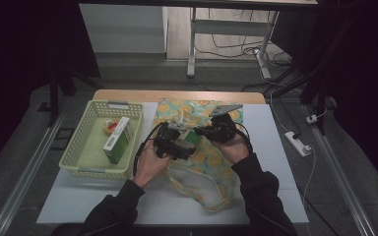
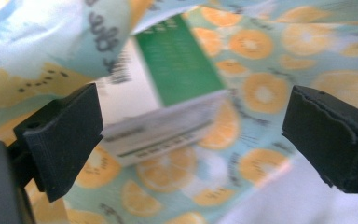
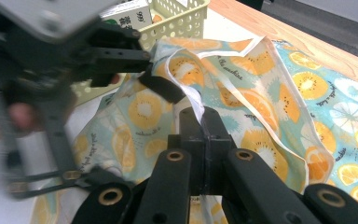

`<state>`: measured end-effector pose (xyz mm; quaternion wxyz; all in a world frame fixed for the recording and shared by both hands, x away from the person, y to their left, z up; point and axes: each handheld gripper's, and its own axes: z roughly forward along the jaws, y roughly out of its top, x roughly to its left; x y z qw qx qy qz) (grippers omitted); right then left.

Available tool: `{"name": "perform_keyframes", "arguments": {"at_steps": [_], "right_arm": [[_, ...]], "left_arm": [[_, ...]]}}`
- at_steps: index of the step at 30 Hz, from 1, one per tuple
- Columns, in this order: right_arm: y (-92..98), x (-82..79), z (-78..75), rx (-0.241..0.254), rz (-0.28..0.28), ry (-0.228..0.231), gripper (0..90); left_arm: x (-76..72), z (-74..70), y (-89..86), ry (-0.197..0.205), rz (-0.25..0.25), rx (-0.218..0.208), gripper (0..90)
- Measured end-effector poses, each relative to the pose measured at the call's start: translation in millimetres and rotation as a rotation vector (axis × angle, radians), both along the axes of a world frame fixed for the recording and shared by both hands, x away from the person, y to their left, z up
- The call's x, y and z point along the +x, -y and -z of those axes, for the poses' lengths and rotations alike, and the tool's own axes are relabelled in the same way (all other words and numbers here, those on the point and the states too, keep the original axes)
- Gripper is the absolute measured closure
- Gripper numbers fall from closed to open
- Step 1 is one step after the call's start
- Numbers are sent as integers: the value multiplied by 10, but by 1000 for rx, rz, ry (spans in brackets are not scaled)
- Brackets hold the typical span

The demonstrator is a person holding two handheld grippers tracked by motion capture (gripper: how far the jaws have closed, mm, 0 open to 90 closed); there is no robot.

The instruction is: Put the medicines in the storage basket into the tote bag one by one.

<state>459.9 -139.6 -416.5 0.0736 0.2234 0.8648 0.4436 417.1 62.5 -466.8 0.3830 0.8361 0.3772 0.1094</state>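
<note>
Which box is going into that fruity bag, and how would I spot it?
Start at the white table and find the fabric bag printed with orange slices at its middle. The green-and-white carton lies in the bag's open mouth, between the open left gripper jaws. A similar carton stands apart in the basket.

blur: your left gripper [image 3: 51,70] smeared in the right gripper view | blur: carton [image 2: 177,93] print unreadable in the left gripper view | hidden: carton's lower end inside the fruit-print bag [image 2: 261,88] | cut off: bag runs past every edge there | too small: basket [image 1: 101,140] items' labels in the high view
</note>
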Motion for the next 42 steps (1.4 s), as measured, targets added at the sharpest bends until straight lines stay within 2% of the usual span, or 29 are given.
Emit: {"name": "perform_keyframes", "arguments": {"at_steps": [9, 14, 25, 29, 34, 42], "right_arm": [[-2, -5, -4, 0, -1, 2, 896], [2, -4, -4, -1, 0, 3, 895], [1, -11, -6, -4, -2, 5, 895], [1, -14, -8, -9, -8, 12, 895], [5, -24, -15, -12, -14, 16, 895], [8, -26, -17, -8, -13, 18, 895]], "left_arm": [[-247, -86, -42, -1, 57, -22, 43], [-373, -115, -91, -4, 82, -62, 34], [-563, -159, -244, -12, 96, -85, 13], [-614, -151, -339, -9, 85, -95, 0], [-658, -134, -474, -24, 65, -116, 0], [-718, -149, -723, -15, 32, -139, 0]]}}
